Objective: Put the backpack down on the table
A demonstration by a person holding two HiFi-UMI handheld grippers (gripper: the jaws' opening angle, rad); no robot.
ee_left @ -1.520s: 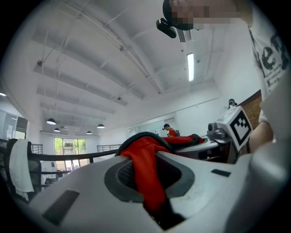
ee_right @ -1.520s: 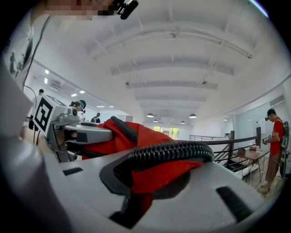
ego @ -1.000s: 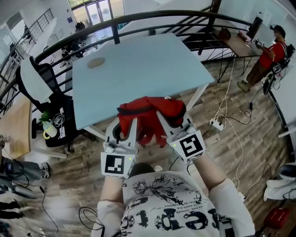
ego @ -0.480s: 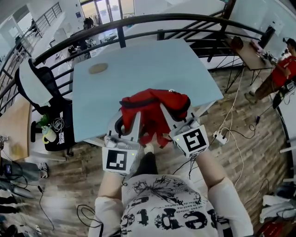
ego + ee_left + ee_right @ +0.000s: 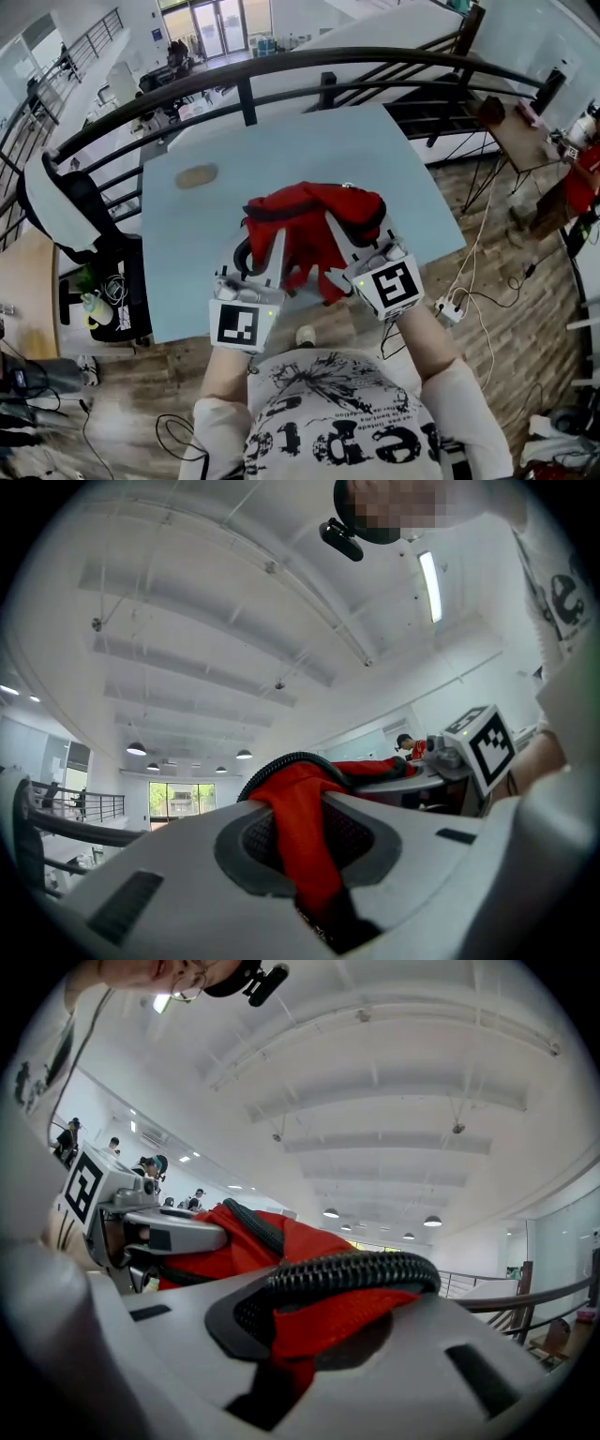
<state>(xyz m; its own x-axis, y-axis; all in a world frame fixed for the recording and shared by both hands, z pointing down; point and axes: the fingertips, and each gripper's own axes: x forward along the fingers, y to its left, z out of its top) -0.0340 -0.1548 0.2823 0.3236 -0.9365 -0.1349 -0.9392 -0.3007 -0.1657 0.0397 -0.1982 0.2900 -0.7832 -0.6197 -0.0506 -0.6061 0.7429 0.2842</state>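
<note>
Both hands are out in front of the person, each with a tool clamped on the red backpack (image 5: 314,217). It is carried bunched up between them, over the middle of the pale blue bench (image 5: 394,159) toward its near edge. The left tool (image 5: 267,242) has its jaws nearly together, pinching a fold of red cloth that runs down between the pads. A black ribbed strap (image 5: 281,761) arches just above the fold. The right tool (image 5: 345,234) is closed just as narrowly on another fold of red cloth, with a second ribbed black loop (image 5: 352,1271) lying across the top of its jaws. The bundle's long axis runs side to side, from one tool to the other, roughly in line with the bench's near edge. Its rounded bulk is turned toward the far edge and a loose flap of cloth hangs down toward the person. I cannot tell whether any part of it touches the bench top. Toward the bench's far left corner lies a round brown patch (image 5: 197,175), well apart from the backpack. Beyond the far edge curves a dark railing (image 5: 281,67), and an office chair (image 5: 66,202) stands off the left edge.
</note>
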